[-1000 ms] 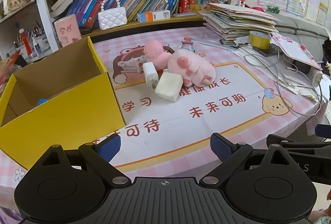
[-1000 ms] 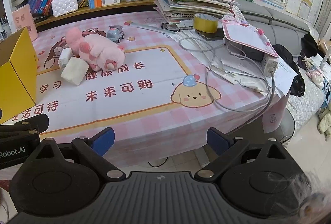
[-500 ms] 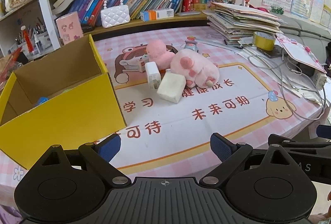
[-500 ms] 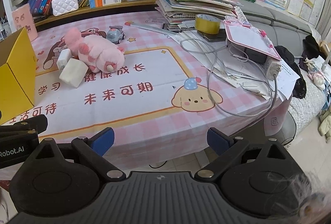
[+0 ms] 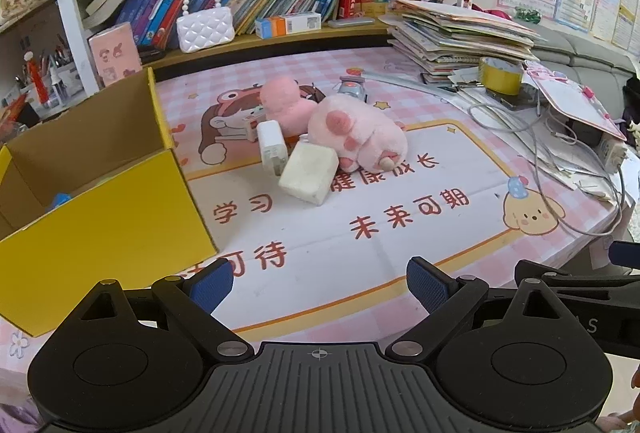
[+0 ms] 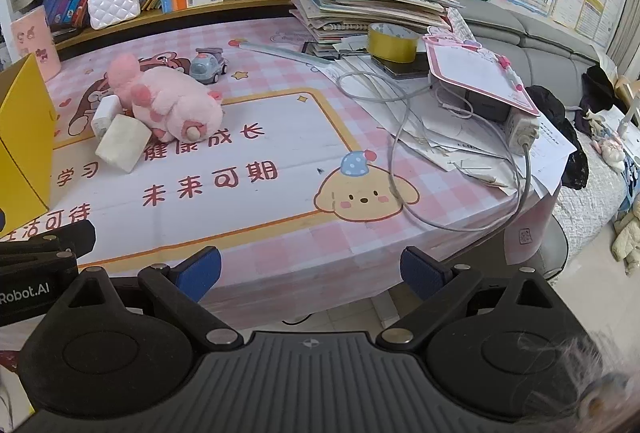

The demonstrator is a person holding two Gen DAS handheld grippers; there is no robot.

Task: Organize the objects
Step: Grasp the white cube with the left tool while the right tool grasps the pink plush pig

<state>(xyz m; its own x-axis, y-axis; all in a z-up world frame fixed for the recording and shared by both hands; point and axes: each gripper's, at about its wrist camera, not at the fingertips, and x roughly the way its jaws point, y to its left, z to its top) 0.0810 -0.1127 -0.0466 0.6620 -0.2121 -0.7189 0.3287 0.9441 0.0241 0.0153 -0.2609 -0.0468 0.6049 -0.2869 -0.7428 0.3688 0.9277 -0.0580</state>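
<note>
- Far left, the yellow box (image 5: pixel 96 217) stands open-topped on the table (image 5: pixel 400 253), something small and blue down inside; that looks to be where the loose things belong.
- The left gripper (image 5: pixel 320 283) hangs low at the table's near edge, just right of the box, fingers spread wide and empty.
- Right of the box, well apart from it, sits the cluster: a white charger (image 5: pixel 272 147) on end, a cream block (image 5: pixel 309 173) leaning against it, and the pink plush toy (image 5: pixel 356 137) lying on its side, touching both.
- Beyond the plush, a small toy car (image 6: pixel 208 64) sits on its own.
- The right gripper (image 6: pixel 310 273) hovers further right of the box, off the table's front edge, claw also spread and holding nothing.
- My read: nothing is picked up yet; this is the approach. The block lies nearest and most exposed, so the likely next move is to reach in, close on it and carry it left to the box.
- What is in the way: block, charger and plush are packed together, so a sloppy grab may knock its neighbours.
- Far right of the box: stacked books (image 6: pixel 372 3), a yellow tape roll (image 6: pixel 394 42), a pink clipboard (image 6: pixel 476 73) and trailing cables (image 6: pixel 400 137), clear of the reach.
</note>
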